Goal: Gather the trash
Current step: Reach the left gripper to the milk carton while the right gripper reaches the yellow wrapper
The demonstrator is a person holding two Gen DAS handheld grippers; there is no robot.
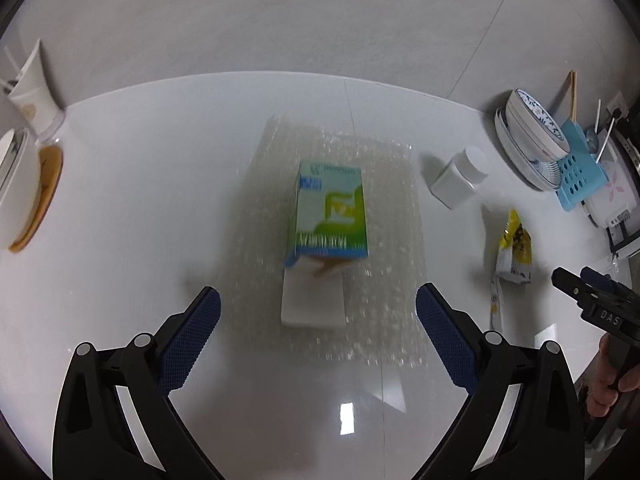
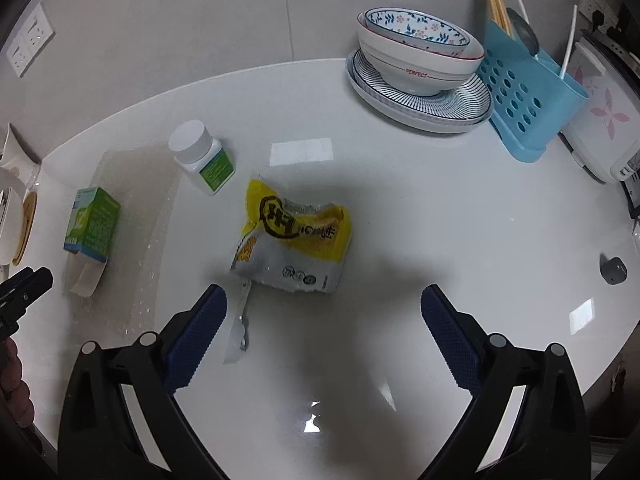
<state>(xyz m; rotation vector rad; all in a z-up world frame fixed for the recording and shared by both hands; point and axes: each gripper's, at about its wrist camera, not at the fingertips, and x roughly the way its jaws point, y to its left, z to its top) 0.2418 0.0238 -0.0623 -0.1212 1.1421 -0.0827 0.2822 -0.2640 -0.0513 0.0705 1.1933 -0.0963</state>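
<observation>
A green and white carton (image 1: 330, 212) with its flap open lies on a sheet of bubble wrap (image 1: 384, 240) on the white table. My left gripper (image 1: 318, 312) is open and empty, just short of the carton. A torn yellow snack wrapper (image 2: 294, 240) lies ahead of my right gripper (image 2: 324, 308), which is open and empty. A torn strip (image 2: 238, 328) lies by its left finger. A white pill bottle (image 2: 202, 156) stands behind the wrapper. The carton (image 2: 92, 224) also shows at the left in the right wrist view. The wrapper (image 1: 514, 248) and bottle (image 1: 462, 178) show at the right in the left wrist view.
Stacked bowls on plates (image 2: 420, 60) and a blue utensil holder (image 2: 524, 96) stand at the back right, with a white appliance (image 2: 604, 128) beside them. A white cup (image 1: 34, 92) and a dish (image 1: 24, 196) sit at the left edge. A small grey object (image 2: 612, 270) lies far right.
</observation>
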